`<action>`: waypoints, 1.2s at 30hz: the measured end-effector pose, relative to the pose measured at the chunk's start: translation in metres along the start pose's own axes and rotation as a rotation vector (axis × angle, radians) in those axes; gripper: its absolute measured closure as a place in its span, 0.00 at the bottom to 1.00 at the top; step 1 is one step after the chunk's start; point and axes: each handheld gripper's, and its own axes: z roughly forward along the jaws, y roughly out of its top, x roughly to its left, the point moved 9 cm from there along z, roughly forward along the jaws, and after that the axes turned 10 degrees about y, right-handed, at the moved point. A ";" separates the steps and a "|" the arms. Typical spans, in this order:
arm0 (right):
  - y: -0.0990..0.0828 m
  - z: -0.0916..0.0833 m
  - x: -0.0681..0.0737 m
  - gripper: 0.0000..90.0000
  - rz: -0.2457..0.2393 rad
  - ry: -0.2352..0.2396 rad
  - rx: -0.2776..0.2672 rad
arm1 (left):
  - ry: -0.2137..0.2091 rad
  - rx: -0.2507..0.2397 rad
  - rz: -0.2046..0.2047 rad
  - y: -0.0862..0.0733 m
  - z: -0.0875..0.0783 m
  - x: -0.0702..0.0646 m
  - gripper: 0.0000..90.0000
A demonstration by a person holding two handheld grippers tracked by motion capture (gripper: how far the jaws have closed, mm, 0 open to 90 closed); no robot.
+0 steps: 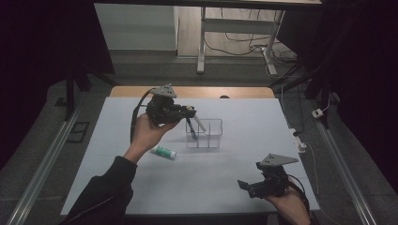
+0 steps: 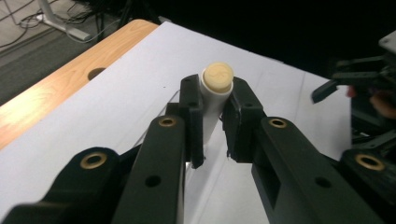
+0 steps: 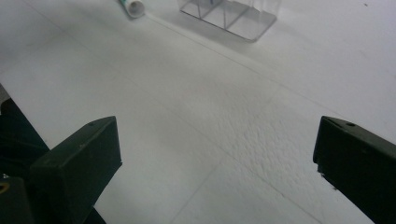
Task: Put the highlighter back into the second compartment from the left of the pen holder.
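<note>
My left gripper (image 1: 190, 115) is raised over the white table and shut on a white tube (image 2: 212, 100) with a cream round cap, clamped between both pads. In the high view the tube (image 1: 200, 124) slants down over a clear plastic organizer (image 1: 211, 136) with dividers; a dark blue item (image 1: 189, 126) stands in its left compartment. A green-and-white tube (image 1: 164, 151) lies on the table left of the organizer. My right gripper (image 1: 248, 186) is low near the front right edge, open wide with nothing between its jaws (image 3: 217, 154).
The white mat (image 1: 225, 168) covers a wooden table whose far strip (image 1: 197, 92) has a cable hole. The organizer (image 3: 233, 16) and lying tube (image 3: 130, 7) sit well ahead of my right gripper. Cables and desk legs are on the floor beyond.
</note>
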 end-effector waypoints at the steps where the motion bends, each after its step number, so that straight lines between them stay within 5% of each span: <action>1: -0.002 -0.002 -0.001 0.01 0.004 -0.006 0.003 | 0.005 0.002 -0.001 0.000 0.001 0.001 0.86; 10: -0.013 -0.011 -0.005 0.01 0.035 -0.028 0.000 | 0.034 0.024 0.007 0.000 0.016 0.007 0.86; 36: -0.015 -0.010 -0.002 0.01 0.018 -0.010 0.013 | 0.075 0.129 0.006 -0.031 0.058 0.010 0.86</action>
